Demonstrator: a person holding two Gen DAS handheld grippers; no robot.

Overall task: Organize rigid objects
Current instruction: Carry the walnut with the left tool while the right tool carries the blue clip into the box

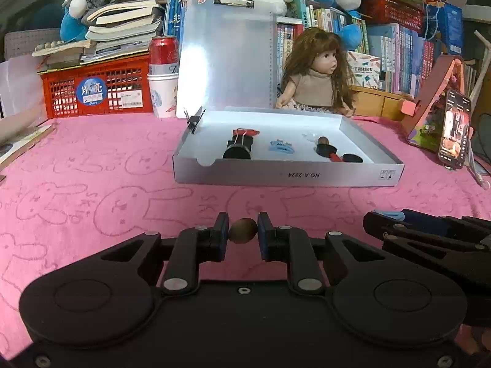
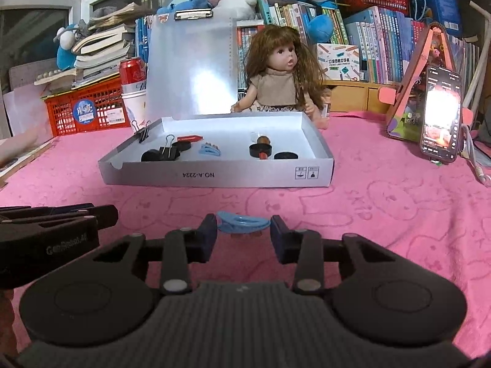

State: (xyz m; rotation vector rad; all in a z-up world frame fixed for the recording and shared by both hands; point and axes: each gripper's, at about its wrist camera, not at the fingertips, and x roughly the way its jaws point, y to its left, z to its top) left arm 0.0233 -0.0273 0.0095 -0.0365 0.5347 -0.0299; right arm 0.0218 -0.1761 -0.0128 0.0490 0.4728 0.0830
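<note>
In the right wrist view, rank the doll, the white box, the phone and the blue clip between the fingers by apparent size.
1. white box
2. doll
3. phone
4. blue clip, smallest though nearest the camera, so truly small.

A doll, phone and red can stand behind.

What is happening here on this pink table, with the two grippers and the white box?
A person is sorting small things into the open white box on the pink cloth. The left gripper is shut on a small brown ball, and the right gripper is shut on a blue clip. Both are low over the cloth, in front of the box. Inside the box lie binder clips, black round pieces and another blue clip.
</note>
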